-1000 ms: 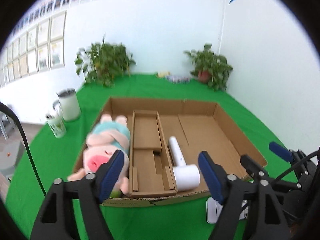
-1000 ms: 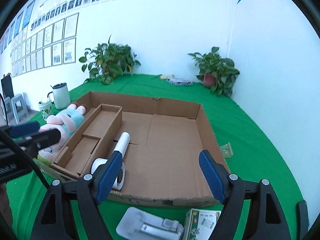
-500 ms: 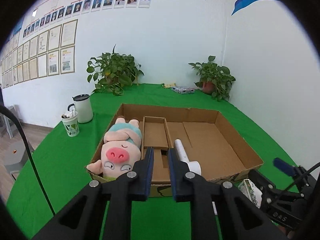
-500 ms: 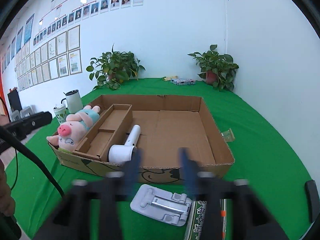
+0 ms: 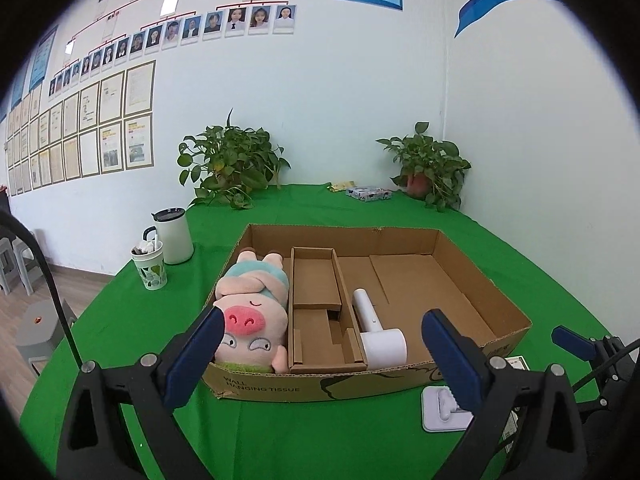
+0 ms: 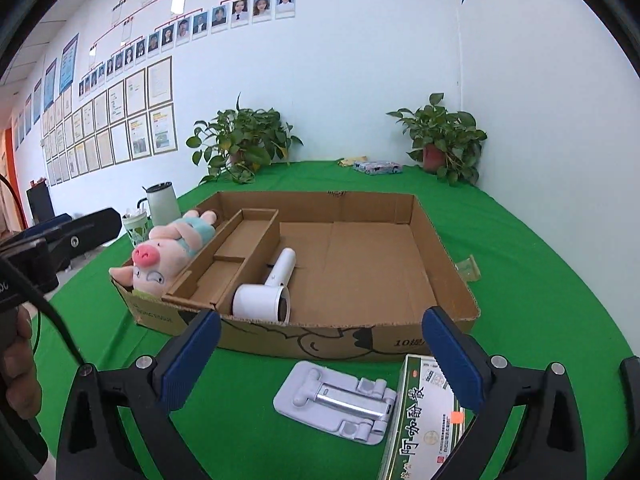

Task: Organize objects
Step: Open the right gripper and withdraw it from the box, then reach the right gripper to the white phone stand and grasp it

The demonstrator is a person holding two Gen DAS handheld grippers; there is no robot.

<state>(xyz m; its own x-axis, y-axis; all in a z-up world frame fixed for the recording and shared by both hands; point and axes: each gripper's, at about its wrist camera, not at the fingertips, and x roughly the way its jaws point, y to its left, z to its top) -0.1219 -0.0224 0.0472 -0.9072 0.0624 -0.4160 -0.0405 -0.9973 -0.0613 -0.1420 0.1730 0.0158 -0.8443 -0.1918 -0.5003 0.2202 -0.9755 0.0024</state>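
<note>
Both grippers hover over the green table short of the cardboard box, and both sets of jaws are opening, already spread wide with nothing between the pads.

From the left gripper [image 5: 320, 344], the cardboard box [image 5: 486, 288] lies straight ahead, its near wall just beyond the fingertips. The plush pig [image 5: 250, 312] lies in the box's left strip, just ahead of the left finger, snout toward the camera. A cardboard divider insert [image 5: 320, 312] sits beside it, dead ahead, and the white hair dryer [image 5: 380, 334] rests on the box floor against the insert's right side, ahead and slightly right of centre. Only this view shows the printed words on the near wall of the box. To the far left stand a lidded white mug [image 5: 173, 236] and a leaf-patterned cup [image 5: 150, 266]. Outside the box, by the right finger, only a corner of the white phone stand [image 5: 440, 408] shows, and the right gripper's blue fingertip pokes in at the right edge.

From the right gripper [image 6: 320, 354], the phone stand [image 6: 336, 400] lies folded flat in full view on the cloth, between the fingers and just below them. A green-and-white medicine box [image 6: 424, 424] touches the stand's right edge, partly under the right finger. The dryer [image 6: 266, 288] here shows its open nozzle. A small clear wrapper [image 6: 468, 268] lies outside the box's right wall, unseen from the left. A hand [image 6: 18, 364] on the left gripper's handle shows at the left edge.
</note>
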